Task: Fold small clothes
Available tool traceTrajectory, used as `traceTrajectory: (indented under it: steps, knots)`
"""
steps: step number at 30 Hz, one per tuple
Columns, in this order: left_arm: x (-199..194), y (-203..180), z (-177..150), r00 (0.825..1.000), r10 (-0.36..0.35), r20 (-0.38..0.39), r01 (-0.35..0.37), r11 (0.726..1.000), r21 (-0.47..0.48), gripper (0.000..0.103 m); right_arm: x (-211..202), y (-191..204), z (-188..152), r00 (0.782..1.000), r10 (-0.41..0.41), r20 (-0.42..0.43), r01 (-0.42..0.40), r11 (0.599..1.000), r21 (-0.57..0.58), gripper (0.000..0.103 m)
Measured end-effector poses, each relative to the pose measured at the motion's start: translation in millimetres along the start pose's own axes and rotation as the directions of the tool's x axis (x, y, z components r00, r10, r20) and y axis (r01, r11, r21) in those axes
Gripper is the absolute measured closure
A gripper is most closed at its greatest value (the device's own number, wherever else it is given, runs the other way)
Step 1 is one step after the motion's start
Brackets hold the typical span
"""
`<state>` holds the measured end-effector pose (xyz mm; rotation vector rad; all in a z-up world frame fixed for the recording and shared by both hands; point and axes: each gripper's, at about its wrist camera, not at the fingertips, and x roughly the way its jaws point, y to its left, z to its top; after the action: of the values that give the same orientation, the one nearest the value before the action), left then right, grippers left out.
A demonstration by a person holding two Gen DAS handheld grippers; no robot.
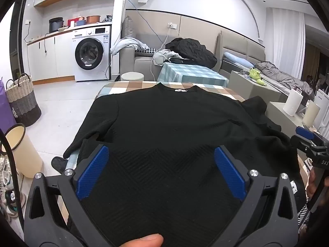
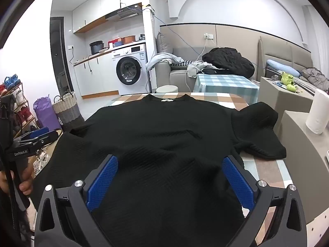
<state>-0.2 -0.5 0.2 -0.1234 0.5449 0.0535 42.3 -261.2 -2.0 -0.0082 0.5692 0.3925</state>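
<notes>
A black top [image 1: 164, 127] lies spread flat on the checked counter [image 1: 131, 86], collar at the far edge, hem toward the onlooker, its long axis running straight away from both tongs. The left tongs [image 1: 161, 164] and right tongs [image 2: 170, 175] hang over the hem side by side, jaws released and wide, grasping nothing. The right sleeve [image 2: 259, 129] splays outward, nearer the right tongs.
</notes>
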Motion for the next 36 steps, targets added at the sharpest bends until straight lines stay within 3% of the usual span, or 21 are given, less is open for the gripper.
traceTrajectory:
  steps: [11, 22, 36]
  knots:
    - [0, 1, 0, 1.0, 0.003, -0.002, -0.003, 1.0, -0.004, 0.001, -6, 1, -2, 0.999, -0.001, 0.051, 0.002, 1.0, -0.02, 0.0]
    - [1, 1, -1, 1.0, -0.002, -0.001, 0.002, 1.0, -0.004, 0.001, -15, 2, 3, 0.997, -0.03, 0.067, 0.032, 0.999, -0.015, 0.0]
    - [-12, 0, 5, 1.0, 0.003, 0.01, -0.003, 1.0, -0.011, 0.001, -14, 6, 7, 0.998, -0.011, 0.058, 0.012, 1.0, -0.019, 0.0]
